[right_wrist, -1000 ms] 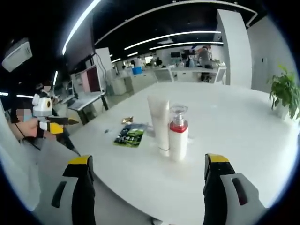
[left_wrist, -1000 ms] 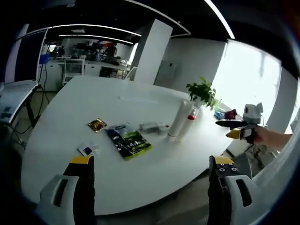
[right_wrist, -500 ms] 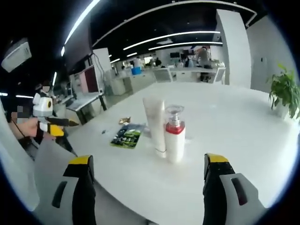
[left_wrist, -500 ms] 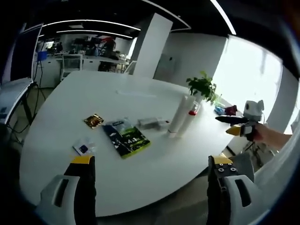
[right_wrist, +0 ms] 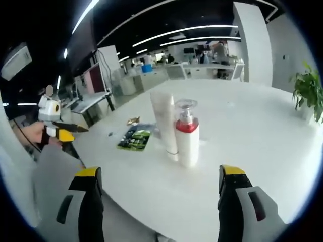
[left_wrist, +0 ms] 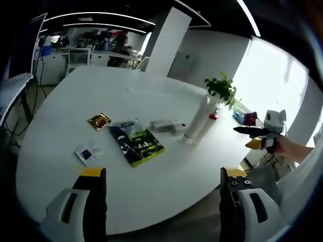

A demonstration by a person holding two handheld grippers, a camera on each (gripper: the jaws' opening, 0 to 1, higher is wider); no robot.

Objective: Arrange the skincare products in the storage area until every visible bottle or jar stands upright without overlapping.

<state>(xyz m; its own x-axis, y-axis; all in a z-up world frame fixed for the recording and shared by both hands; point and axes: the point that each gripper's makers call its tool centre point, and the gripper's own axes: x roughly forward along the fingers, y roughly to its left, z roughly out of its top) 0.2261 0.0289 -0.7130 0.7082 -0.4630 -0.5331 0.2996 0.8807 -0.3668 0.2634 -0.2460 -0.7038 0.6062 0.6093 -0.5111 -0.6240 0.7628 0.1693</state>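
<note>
Closer now, white tube [right_wrist: 164,121] and pump bottle [right_wrist: 187,134] upright, fingers apart, empty.

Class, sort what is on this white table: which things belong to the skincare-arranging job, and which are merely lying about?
Job:
white tube
pump bottle with a red collar

Lying about:
green packet
gold sachet
small blue-and-white sachet
potted plant

White round table [left_wrist: 75,101]; white tube [right_wrist: 164,121] and pump bottle [right_wrist: 187,133] upright, touching; green packet [left_wrist: 137,145], small sachets lying flat.
</note>
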